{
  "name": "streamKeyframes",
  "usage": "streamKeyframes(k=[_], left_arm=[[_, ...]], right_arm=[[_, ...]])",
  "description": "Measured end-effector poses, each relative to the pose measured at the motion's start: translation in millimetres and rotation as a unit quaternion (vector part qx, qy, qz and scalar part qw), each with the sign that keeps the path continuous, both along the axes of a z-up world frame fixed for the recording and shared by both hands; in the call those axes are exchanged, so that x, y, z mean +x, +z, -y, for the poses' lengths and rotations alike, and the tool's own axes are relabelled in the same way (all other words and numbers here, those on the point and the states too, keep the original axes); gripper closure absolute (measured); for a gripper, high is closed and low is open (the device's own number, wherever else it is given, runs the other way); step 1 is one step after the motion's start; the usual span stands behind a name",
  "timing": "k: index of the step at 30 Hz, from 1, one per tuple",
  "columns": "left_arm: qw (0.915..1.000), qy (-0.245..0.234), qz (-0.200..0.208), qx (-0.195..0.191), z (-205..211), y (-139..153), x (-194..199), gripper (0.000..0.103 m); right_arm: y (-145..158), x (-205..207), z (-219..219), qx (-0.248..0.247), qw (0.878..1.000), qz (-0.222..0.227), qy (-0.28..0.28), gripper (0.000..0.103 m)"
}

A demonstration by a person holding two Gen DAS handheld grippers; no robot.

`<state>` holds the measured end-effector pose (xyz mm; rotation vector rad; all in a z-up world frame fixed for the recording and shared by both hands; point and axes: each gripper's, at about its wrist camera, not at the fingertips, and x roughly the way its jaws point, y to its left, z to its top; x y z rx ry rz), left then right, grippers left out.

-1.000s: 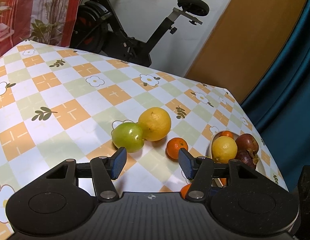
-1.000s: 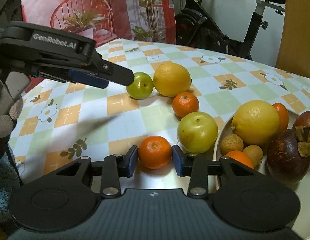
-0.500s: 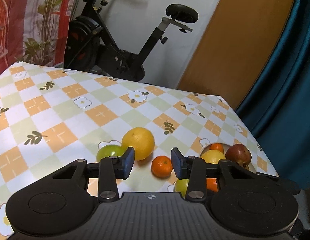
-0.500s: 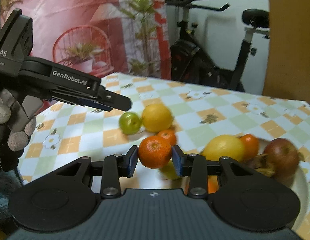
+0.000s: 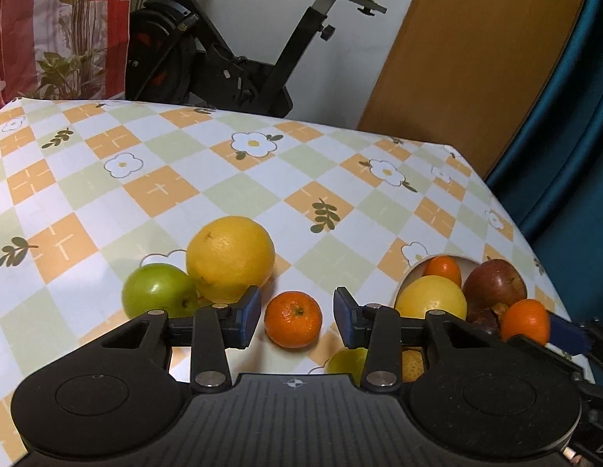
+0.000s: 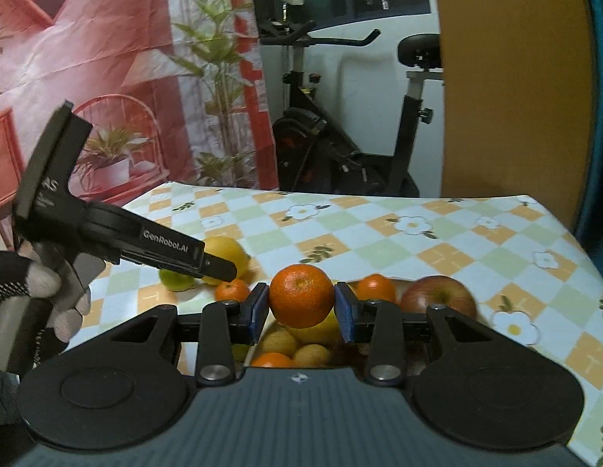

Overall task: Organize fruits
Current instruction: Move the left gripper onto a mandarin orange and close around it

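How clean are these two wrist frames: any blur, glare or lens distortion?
Left wrist view: sharp, with fisheye bending of the table edge; soft shadows under the lemon. Right wrist view: the held mandarin is crisp, while the left hand-held gripper and red apple are smeared. No strong glare in either.
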<state>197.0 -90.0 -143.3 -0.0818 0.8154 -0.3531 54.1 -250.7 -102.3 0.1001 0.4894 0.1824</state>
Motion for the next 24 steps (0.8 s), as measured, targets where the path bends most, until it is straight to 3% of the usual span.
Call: streamKeyframes(k=[5,16,24], left_arm=[[0.9998,0.005,-0.002,0.017,4.1,-4.9,2.8,0.059],[0.9994,0.008,-0.029,0.015,8.3,-21.5,15.5,0.063],[0.9999,-0.002,-0.013,0.006,7.6,-11.7,4.5,0.063]], right_arm=[[-1.2,-3.4,10.2,0.008,1.0,0.0,-0.013,0.064],[-2.8,-5.3,12.9,0.01,1.0,-0.003,-0.014,0.064],[-3.5,-8.1,15.9,0.005,1.0,-0.008,-0.025,0.064]])
